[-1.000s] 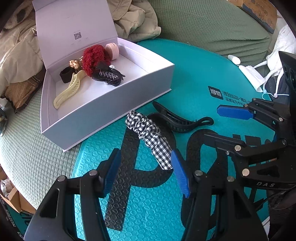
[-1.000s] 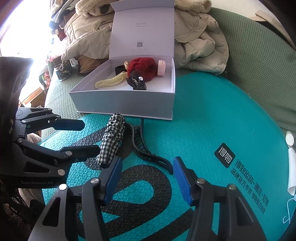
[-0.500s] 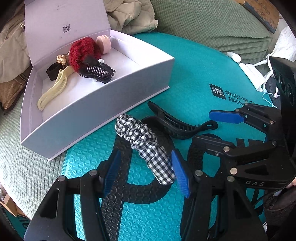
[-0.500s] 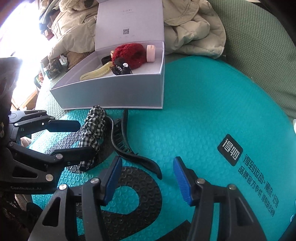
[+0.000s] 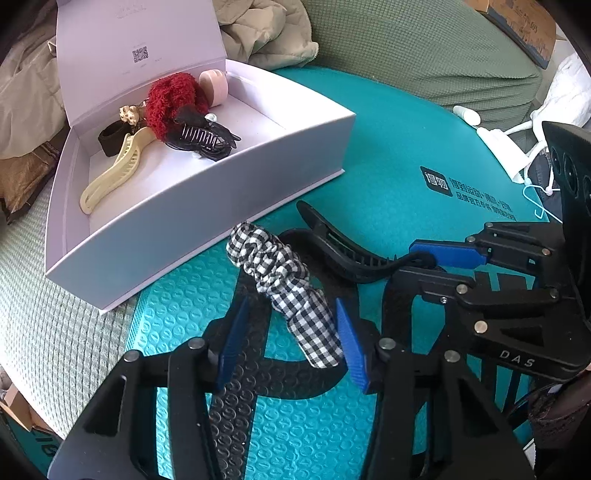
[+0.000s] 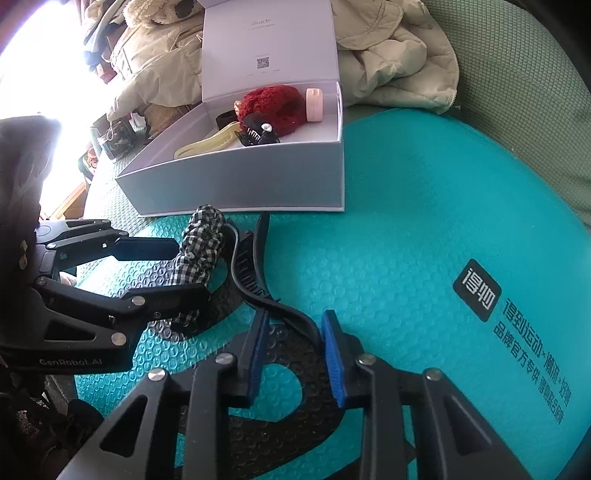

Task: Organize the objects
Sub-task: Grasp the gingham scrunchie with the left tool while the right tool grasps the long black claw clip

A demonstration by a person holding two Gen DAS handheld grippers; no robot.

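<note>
A black-and-white checked scrunchie lies on the teal mat, just in front of the open white box. My left gripper straddles its near end. Its jaws are closing: one pad touches the cloth, the other stands a little off. Beside the scrunchie lies a long black hair clip. My right gripper is closing around the clip's thin tail, which curves between the pads. The box holds a red scrunchie, a cream clip and a black claw clip.
The box's lid stands upright at the back. A beige jacket is heaped behind it on the green cover. White plastic items lie at the mat's right edge. Bare teal mat stretches to the right of the clip.
Both grippers' jaws have narrowed. The right gripper sank and its pads now flank the black clip's tail. The left gripper stayed over the scrunchie's near end.
</note>
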